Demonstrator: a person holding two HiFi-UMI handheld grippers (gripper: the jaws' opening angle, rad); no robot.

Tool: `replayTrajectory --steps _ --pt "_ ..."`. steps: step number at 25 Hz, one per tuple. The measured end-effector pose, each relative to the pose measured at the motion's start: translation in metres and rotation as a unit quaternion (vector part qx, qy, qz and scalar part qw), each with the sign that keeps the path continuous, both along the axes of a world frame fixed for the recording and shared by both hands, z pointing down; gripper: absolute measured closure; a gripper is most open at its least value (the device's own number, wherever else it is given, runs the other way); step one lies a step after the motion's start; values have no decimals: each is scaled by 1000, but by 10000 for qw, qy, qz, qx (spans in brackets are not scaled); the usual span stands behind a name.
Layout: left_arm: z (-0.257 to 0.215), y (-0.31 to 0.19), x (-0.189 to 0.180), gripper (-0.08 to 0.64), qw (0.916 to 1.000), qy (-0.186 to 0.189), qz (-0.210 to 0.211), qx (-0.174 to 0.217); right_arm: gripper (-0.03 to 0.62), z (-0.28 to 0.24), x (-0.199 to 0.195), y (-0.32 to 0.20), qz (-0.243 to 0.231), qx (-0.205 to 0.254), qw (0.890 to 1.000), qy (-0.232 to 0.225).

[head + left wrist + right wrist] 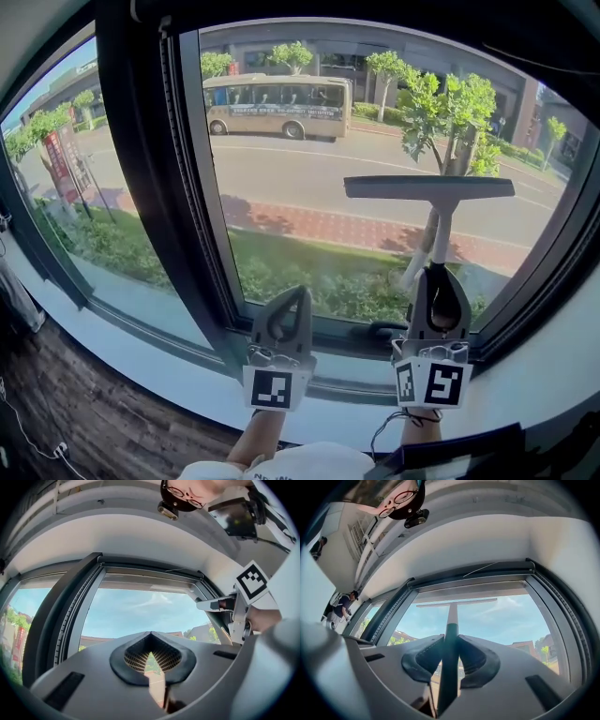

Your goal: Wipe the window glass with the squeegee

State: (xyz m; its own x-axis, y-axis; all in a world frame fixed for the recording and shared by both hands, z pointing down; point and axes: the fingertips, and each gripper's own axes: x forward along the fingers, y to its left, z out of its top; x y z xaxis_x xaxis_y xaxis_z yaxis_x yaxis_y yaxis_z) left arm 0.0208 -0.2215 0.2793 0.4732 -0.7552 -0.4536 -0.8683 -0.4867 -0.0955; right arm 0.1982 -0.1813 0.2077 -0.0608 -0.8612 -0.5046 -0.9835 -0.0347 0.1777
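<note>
The squeegee has a wide grey blade [428, 187] on a white-and-dark handle [437, 246]. It stands upright against the window glass [300, 187] at the right of the pane. My right gripper [438, 286] is shut on the handle's lower end. In the right gripper view the handle [449, 658] runs up between the jaws to the blade [457, 603] near the top of the pane. My left gripper [289, 307] sits to the left, low by the bottom frame, shut with nothing in it. Seen from the left gripper view, its jaws [151, 654] meet and hold nothing.
A thick dark mullion [150, 187] stands left of the pane, with another pane [66, 187] beyond it. A white sill [141, 328] runs below, over dark wood flooring [84, 422]. The right frame [553, 244] is close to the blade's end. A cable [28, 441] lies on the floor.
</note>
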Motion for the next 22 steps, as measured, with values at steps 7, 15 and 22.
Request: replayTrajectory --steps 7,15,22 --pt "5 -4 -10 565 9999 105 -14 -116 495 -51 29 -9 276 443 9986 -77" --pt "7 -1 -11 565 9999 37 20 -154 495 -109 101 -8 808 701 9942 112" --pt "4 0 -6 565 9999 -109 90 -66 495 -146 177 -4 925 685 9924 -433"
